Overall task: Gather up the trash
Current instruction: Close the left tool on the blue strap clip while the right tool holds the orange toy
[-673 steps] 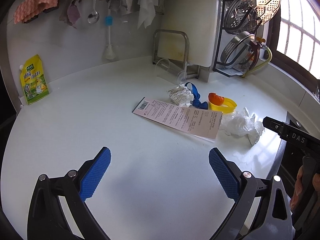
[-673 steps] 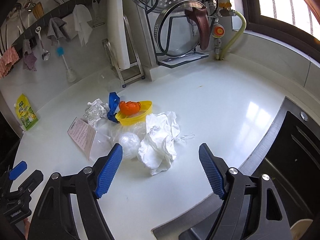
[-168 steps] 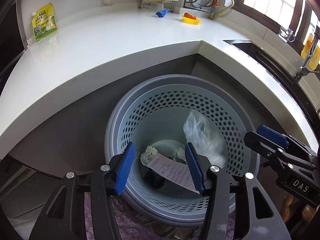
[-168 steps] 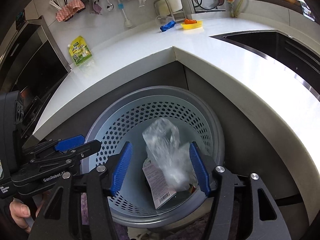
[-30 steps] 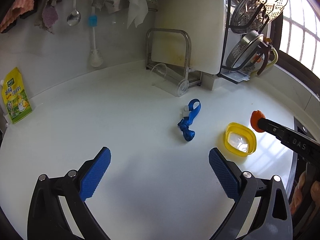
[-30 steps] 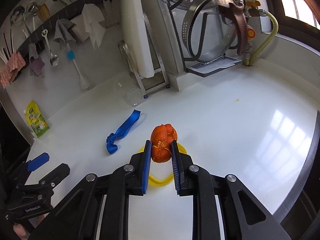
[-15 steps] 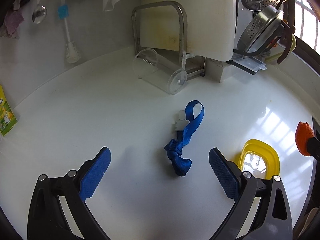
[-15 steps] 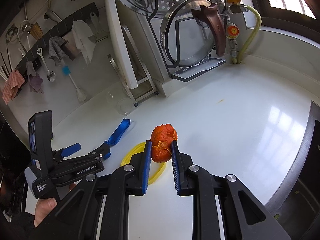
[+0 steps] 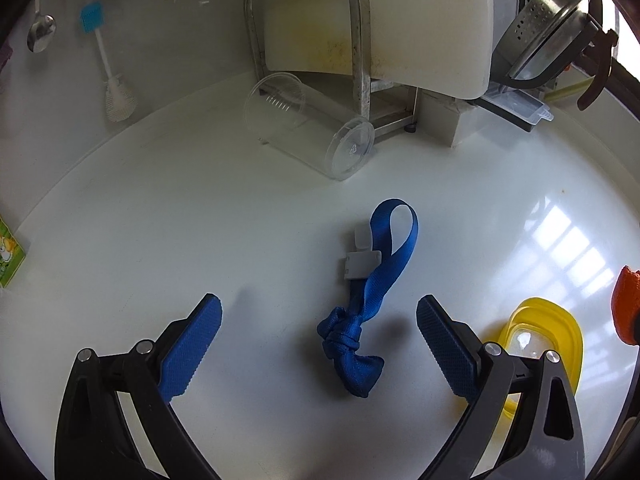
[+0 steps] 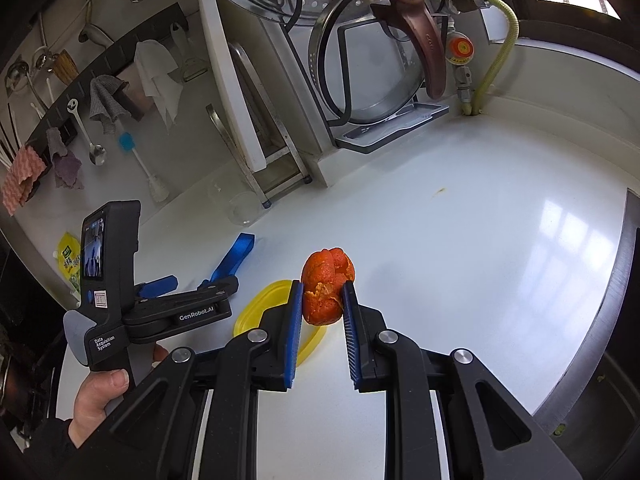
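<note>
A knotted blue strap (image 9: 362, 320) with a grey buckle lies on the white counter (image 9: 160, 240). My left gripper (image 9: 320, 334) hangs open just above it, one pad on each side of the knot. In the right wrist view that strap (image 10: 236, 256) shows beyond the left gripper (image 10: 190, 284), which a hand holds. My right gripper (image 10: 322, 294) is shut on an orange peel (image 10: 326, 286), held above the counter. The same peel (image 9: 626, 304) shows at the right edge of the left wrist view. A yellow lid (image 9: 540, 336) lies flat right of the strap, also seen as the lid (image 10: 264, 308) under the right gripper.
A clear plastic cup (image 9: 308, 136) lies on its side near a metal rack (image 9: 304, 32) holding a white cutting board (image 9: 420, 20). A pot lid rack (image 10: 380, 60) stands at the back. A dark sink edge (image 10: 616, 320) borders the counter on the right. A green pouch (image 9: 8, 256) leans at left.
My left gripper moved forward and down toward the blue strap, which now lies between its open pads. The right gripper keeps the orange peel and has barely shifted.
</note>
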